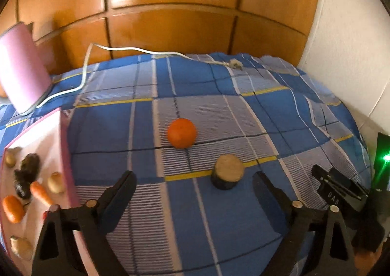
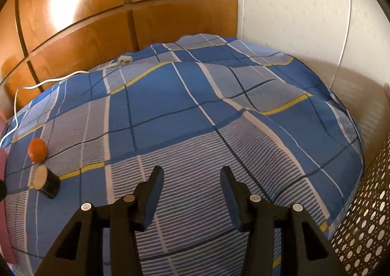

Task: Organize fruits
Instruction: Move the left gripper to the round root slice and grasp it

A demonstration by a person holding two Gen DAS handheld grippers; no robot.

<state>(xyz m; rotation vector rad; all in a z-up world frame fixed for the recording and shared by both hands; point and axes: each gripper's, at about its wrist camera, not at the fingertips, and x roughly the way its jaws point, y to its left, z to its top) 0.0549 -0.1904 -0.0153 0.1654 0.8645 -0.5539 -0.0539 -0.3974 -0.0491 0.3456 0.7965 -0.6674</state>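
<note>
An orange fruit [image 1: 181,136] lies on the blue checked bedsheet [image 1: 219,95]. A short dark cylinder with a tan cut face [image 1: 228,175] lies just in front of it. My left gripper [image 1: 195,184] is open and empty, its fingers on either side of the cylinder and a little short of it. A pink tray [image 1: 58,144] at the left holds several fruits and vegetables, among them a carrot [image 1: 41,193]. My right gripper [image 2: 192,181] is open and empty over bare sheet. In the right wrist view the orange fruit [image 2: 37,150] and the cylinder [image 2: 46,184] lie far left.
A pink cylinder-shaped container [image 1: 23,69] stands at the back left with a white cable [image 1: 136,50] running across the sheet to a plug [image 1: 235,64]. Wooden wardrobe doors [image 1: 170,8] stand behind the bed. A perforated basket [image 2: 365,222] is at the right.
</note>
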